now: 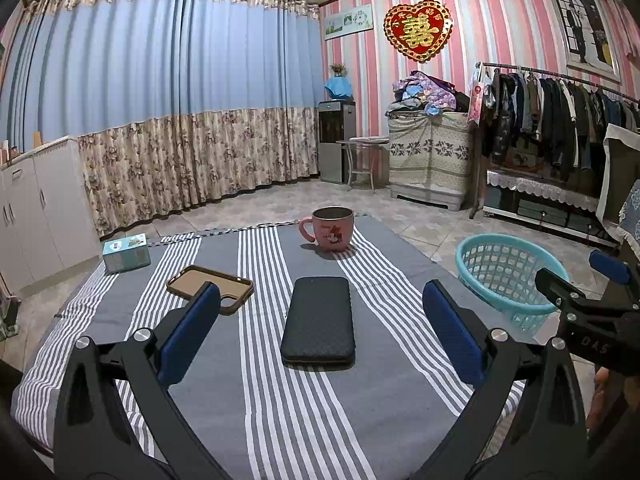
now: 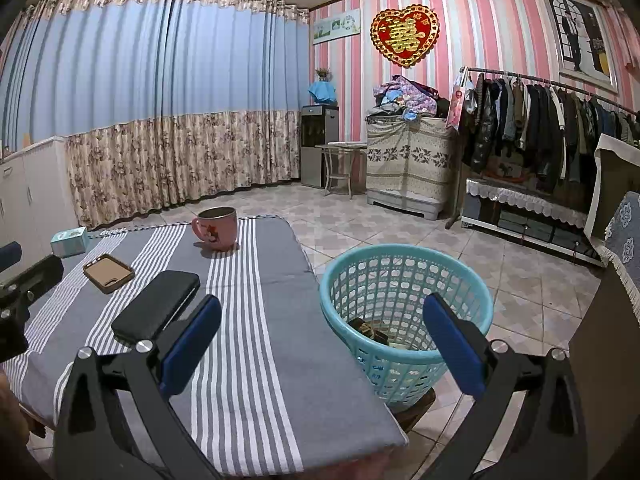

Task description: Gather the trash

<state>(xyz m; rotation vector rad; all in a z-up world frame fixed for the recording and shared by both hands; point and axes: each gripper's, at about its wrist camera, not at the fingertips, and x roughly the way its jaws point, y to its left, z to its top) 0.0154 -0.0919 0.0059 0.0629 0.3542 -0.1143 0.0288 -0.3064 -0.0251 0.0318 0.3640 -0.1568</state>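
Two grippers are seen: the left gripper (image 1: 320, 328) and the right gripper (image 2: 322, 334), both spread wide and empty. One black phone (image 1: 318, 320), one brown case (image 1: 210, 286), one pink mug (image 1: 332, 228) and one tissue box (image 1: 126, 252) are laid on the striped table (image 1: 256, 400). Trash (image 2: 370, 330) is seen inside one teal basket (image 2: 404, 252), right of the table.

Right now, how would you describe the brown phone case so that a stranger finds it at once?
Look at the striped cloth covering the table. Left of the black phone lies the brown phone case, flat and empty, hollow side up. Unlike the closed dark phone, it is tan with a camera cut-out.
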